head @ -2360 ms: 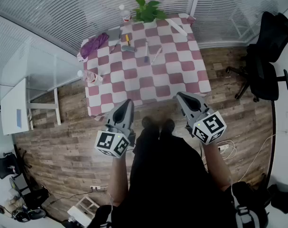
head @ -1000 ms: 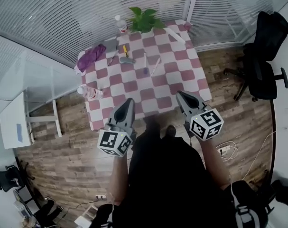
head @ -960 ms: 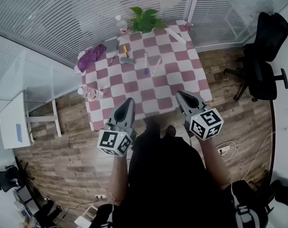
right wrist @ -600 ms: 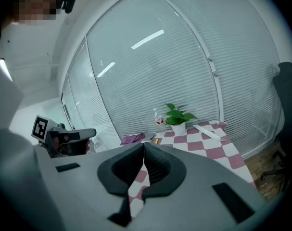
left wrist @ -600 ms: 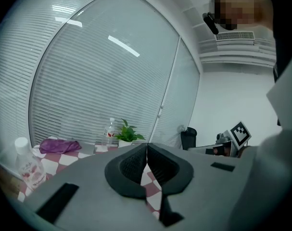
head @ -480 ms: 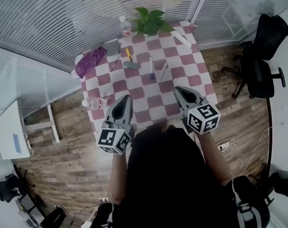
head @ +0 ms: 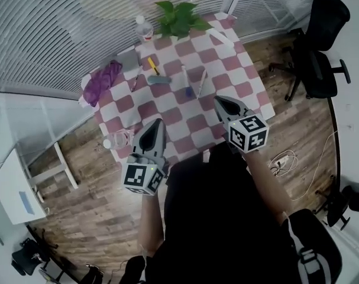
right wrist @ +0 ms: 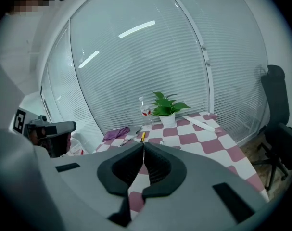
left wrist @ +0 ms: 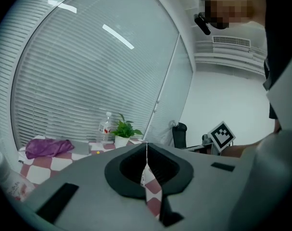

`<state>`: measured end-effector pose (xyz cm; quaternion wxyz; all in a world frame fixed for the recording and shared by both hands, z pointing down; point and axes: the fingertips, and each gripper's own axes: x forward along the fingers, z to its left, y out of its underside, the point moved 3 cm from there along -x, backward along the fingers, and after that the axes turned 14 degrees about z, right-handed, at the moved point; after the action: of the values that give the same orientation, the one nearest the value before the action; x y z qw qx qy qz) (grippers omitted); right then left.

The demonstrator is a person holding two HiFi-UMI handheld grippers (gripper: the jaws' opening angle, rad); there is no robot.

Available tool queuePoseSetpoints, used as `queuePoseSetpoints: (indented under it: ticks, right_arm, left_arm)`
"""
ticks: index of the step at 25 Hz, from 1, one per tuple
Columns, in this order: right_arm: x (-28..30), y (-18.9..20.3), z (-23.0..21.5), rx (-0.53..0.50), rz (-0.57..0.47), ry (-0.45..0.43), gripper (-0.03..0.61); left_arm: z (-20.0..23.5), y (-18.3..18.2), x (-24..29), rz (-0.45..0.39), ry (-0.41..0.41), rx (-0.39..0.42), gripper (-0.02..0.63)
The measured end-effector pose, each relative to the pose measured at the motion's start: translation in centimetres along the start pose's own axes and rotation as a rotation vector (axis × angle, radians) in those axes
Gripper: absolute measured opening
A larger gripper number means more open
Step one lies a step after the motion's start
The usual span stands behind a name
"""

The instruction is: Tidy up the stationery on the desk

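Observation:
A desk with a red-and-white checked cloth (head: 223, 67) carries the stationery: a yellow pen (head: 152, 66), a grey stapler-like item (head: 158, 79), a blue pen (head: 184, 76), a white pen (head: 201, 83), a white ruler (head: 220, 37) and a grey case (head: 127, 59). My left gripper (head: 155, 125) hangs over the desk's near left edge, shut and empty. My right gripper (head: 218, 101) is over the near right part, also shut with nothing in it. Both are well short of the pens. The right gripper view shows the yellow pen (right wrist: 143, 136) just past the closed jaws and the ruler (right wrist: 199, 123) at the far right.
A purple cloth (head: 98, 80) lies at the desk's left corner. A potted plant (head: 178, 18) and a water bottle (head: 143, 26) stand at the back, and another bottle (head: 121, 139) lies at the near left edge. A black office chair (head: 318, 46) stands to the right on the wooden floor.
The person has stepped up to the desk. Both grippers have moved forward and a little down, from over the floor to over the desk's near edge. Jaws stay shut.

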<state>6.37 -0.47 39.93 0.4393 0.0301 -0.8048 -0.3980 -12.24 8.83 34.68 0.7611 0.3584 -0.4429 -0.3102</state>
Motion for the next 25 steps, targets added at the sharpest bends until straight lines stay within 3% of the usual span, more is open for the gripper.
queuePoseSetpoints:
  ticks: [8,14,25]
  right_arm:
    - [5.0,2.0,-1.6,0.116,0.056,0.053,0.021]
    - [9.1,4.2,-2.5,0.097,0.147,0.082,0.023]
    - [14.0,6.5,-4.5,0.143,0.202,0.167,0.117]
  left_arm:
    - [0.7,1.2,0.8,0.05,0.014,0.003,0.034]
    - [1.1,2.2,1.4,0.079,0.027,-0.02,0.034]
    - [0.6,4.0,3.2,0.151,0.047,-0.066,0.034]
